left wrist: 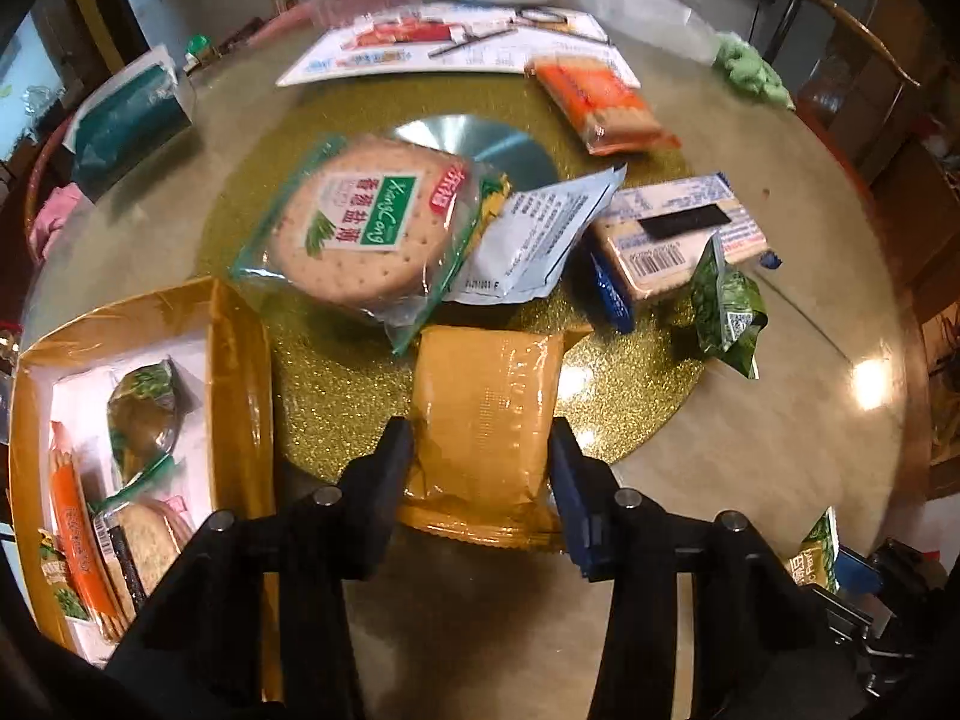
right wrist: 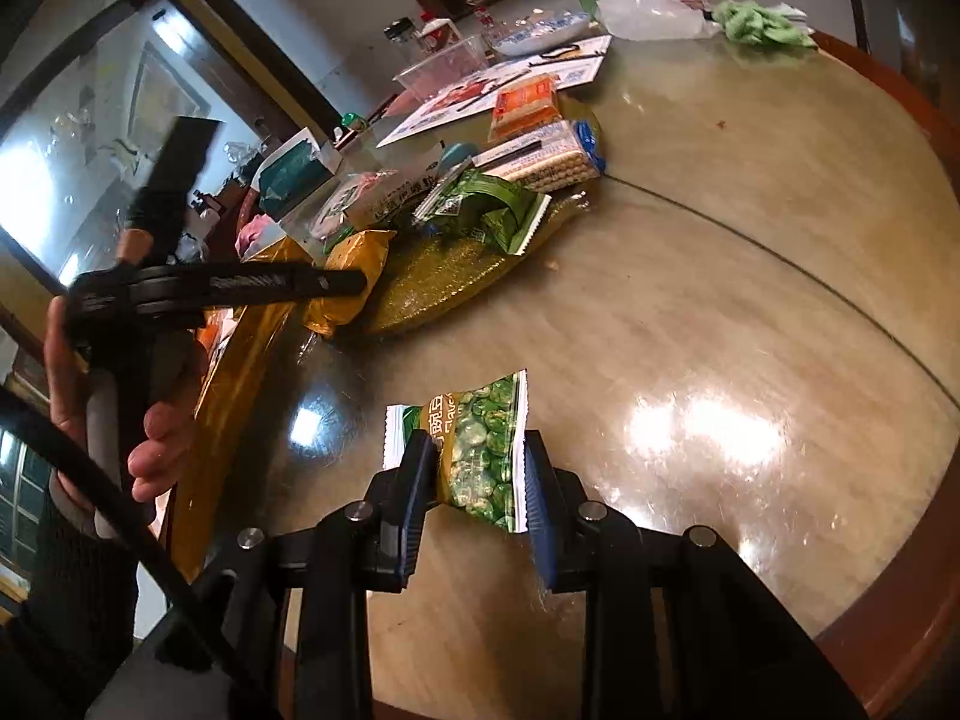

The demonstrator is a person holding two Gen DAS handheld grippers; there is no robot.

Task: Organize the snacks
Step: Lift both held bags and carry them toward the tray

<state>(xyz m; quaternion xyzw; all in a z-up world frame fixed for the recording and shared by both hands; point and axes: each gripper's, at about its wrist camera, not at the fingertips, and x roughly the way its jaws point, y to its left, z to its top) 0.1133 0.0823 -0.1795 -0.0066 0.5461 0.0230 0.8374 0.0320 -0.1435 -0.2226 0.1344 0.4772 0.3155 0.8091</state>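
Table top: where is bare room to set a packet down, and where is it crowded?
Free: the bare table right of the glitter mat, and the near edge behind the yellow packet. Crowded: the mat's snack pile and the gold box.

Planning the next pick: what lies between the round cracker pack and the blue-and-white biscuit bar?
In the left wrist view, a white sachet lies between the round cracker pack and the biscuit bar, overlapping the cracker pack's edge.

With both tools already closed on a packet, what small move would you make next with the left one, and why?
Probably lift the yellow packet and carry it left to the gold box. The left tool pinches it between its pads, and the box beside it already holds sorted snacks.
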